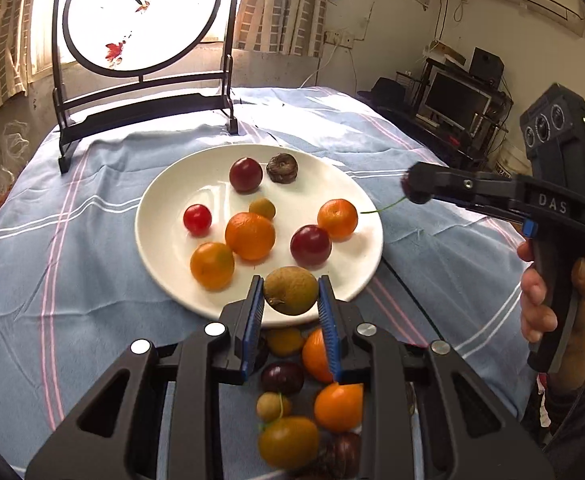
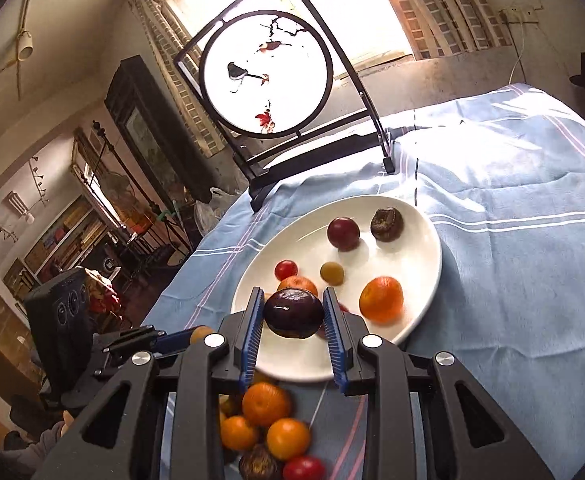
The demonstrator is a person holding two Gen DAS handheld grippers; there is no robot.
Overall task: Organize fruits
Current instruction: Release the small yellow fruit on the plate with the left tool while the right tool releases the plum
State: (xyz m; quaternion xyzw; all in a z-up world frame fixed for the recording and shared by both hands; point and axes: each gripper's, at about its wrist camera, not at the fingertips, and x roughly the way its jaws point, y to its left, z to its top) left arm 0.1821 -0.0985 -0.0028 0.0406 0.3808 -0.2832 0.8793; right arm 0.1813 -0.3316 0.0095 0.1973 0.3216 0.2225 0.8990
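A brownish-green fruit point(image 1: 290, 290) is clamped in the left gripper point(image 1: 290, 300) and a dark purple fruit point(image 2: 293, 313) in the right gripper point(image 2: 293, 316), both carried over the white plate point(image 1: 164, 216) (already part-filled); lowering and release are judged next.

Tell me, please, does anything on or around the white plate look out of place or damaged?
One thing: the dark brown fruit at the far edge of the white plate looks shrivelled and wrinkled, unlike the smooth oranges and red fruits beside it. Loose fruit also lies on the blue cloth just off the plate's near rim.
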